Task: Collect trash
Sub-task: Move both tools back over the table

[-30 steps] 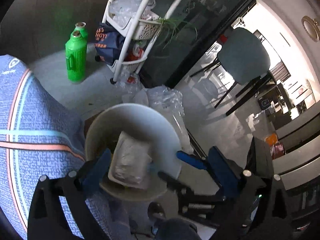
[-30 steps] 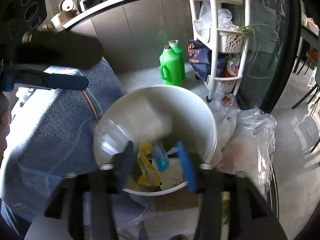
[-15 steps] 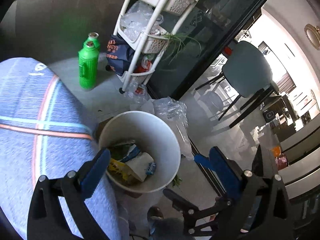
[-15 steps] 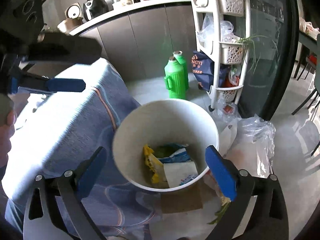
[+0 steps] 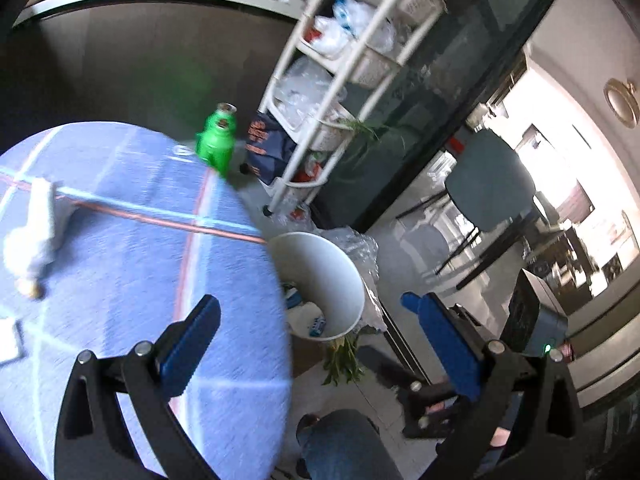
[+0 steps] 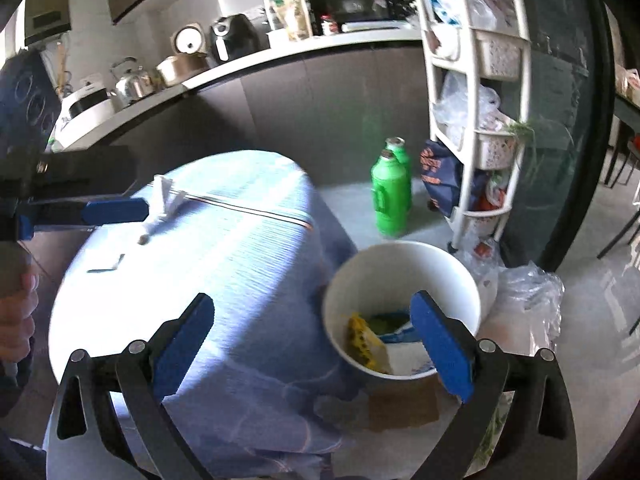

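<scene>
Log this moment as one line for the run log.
left gripper: open, empty | right gripper: open, empty | bin: trash inside | table: scraps left

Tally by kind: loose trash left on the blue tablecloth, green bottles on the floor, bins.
Crumpled white wrapper on the tablecloth: 1
Flat white paper scrap on the tablecloth: 1
Green bottles on the floor: 2
White bin, with trash inside: 1
Total: 5
</scene>
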